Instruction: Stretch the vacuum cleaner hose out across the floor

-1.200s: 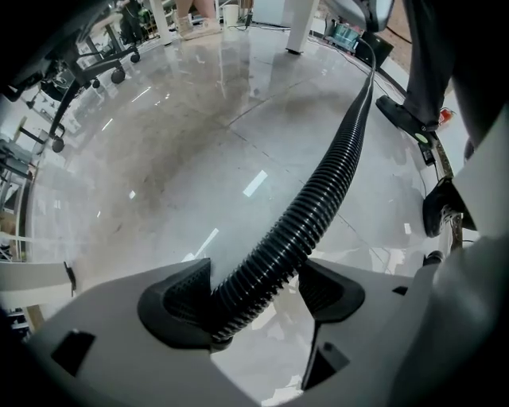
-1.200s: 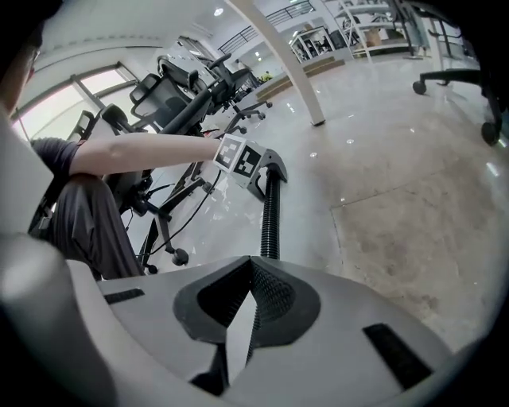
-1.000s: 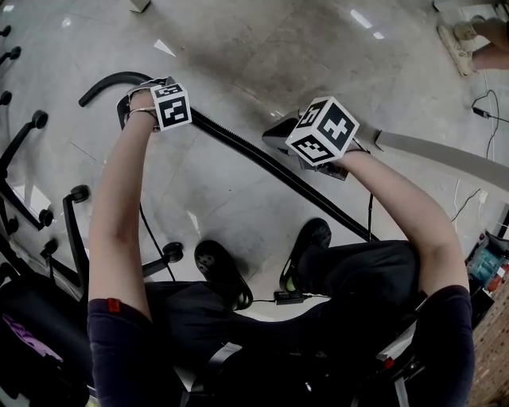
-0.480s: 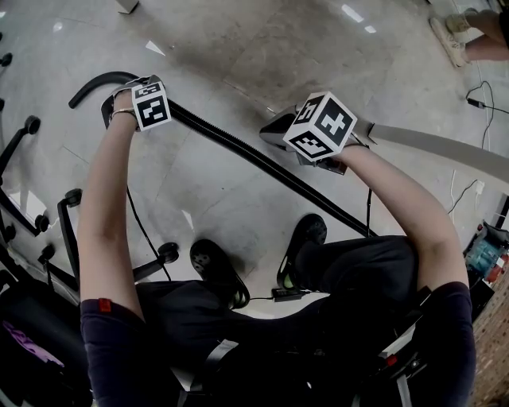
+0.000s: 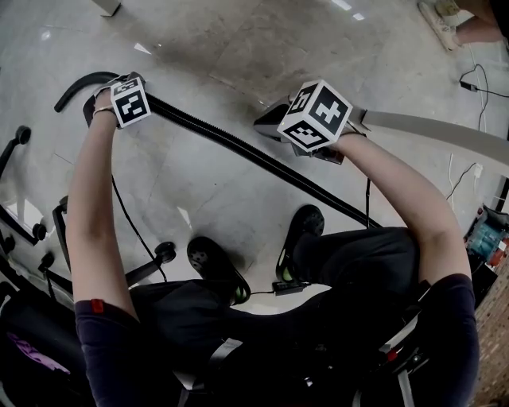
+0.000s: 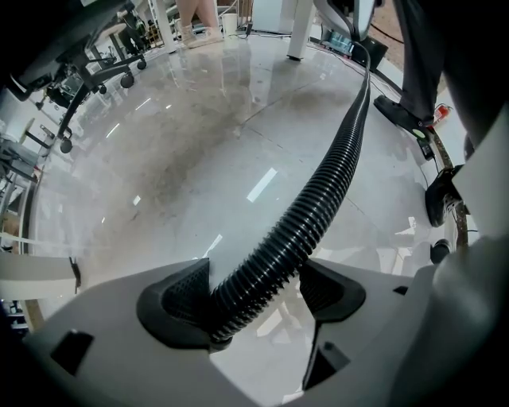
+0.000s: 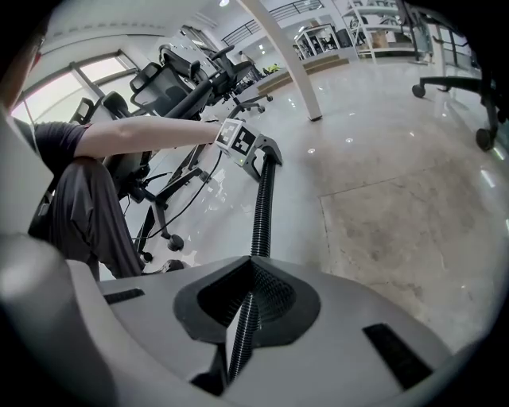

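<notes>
The black ribbed vacuum hose (image 5: 238, 149) runs slantwise over the grey floor, from my left gripper down past my right leg. My left gripper (image 5: 147, 100) holds it off the floor. In the left gripper view the hose (image 6: 318, 199) lies between the two dark pads (image 6: 176, 296), gripped by my left gripper (image 6: 254, 286). A curved black tube end (image 5: 83, 79) sticks out beyond that hand. My right gripper (image 5: 267, 127) hovers over the hose's middle. Its jaws (image 7: 253, 274) are shut, and the hose (image 7: 261, 207) leads from their tip to the left gripper (image 7: 256, 157).
Office chairs with castors (image 5: 24, 159) crowd the left side, one castor (image 5: 164, 253) near my feet (image 5: 211, 266). A pale long bar (image 5: 433, 131) reaches to the right edge. Cables (image 5: 477, 79) and a power adapter (image 5: 286, 286) lie on the floor. Another person's foot (image 5: 445, 16) is far right.
My left gripper has drawn the hose end farther left, widening the gap to my right gripper. The right gripper has shifted only slightly.
</notes>
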Motion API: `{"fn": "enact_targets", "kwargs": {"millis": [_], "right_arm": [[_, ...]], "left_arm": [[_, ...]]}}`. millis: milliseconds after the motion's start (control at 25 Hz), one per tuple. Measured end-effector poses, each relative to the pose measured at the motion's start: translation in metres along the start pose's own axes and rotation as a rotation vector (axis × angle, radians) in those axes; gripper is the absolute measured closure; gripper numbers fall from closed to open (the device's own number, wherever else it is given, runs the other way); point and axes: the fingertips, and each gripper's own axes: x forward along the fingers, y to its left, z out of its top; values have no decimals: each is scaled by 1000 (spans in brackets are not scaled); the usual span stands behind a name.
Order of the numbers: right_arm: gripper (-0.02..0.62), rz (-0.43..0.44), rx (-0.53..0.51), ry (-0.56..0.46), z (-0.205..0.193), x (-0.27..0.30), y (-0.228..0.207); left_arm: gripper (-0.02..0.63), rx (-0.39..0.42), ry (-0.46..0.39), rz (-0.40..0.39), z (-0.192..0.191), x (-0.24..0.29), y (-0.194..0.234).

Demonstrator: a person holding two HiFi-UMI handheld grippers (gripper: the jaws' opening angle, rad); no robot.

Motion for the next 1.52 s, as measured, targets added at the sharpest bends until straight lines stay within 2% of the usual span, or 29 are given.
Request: {"fn": "enact_targets", "kwargs": {"millis": [200, 320, 480, 680, 960, 1000, 1040, 1080, 1280, 1400, 1520], "right_arm": [[589, 12, -11, -6, 6, 1, 6], [589, 20, -16, -14, 12, 2, 7], [589, 34, -25, -39, 29, 4, 10], [589, 74, -12, -59, 48, 4, 10], [589, 86, 28, -100, 55, 2, 0], [589, 89, 37, -106, 54, 1, -2], [589, 93, 48, -110, 52, 1, -3], [589, 96, 59, -114, 48, 0, -5], [589, 84, 111, -149, 37, -4, -14], [589, 40, 108, -164, 40, -18, -13], [589, 31, 100, -190, 57, -45, 13]], "left_arm": [[250, -10, 12, 18, 0, 0, -5], [250, 21, 48, 28, 3, 1, -8], [250, 40, 79, -1, 6, 2, -15], [247, 69, 64, -14, 18, -5, -24], [230, 124, 24, 15, 26, -25, -25], [224, 116, 22, 9, 27, -22, -25], [123, 103, 19, -5, 28, -17, -27], [70, 91, 20, -19, 30, -10, -30], [69, 66, -10, 5, 36, -4, -31], [52, 115, -5, 37, 28, -30, -30], [52, 159, -16, 76, 22, -70, -44]]}}
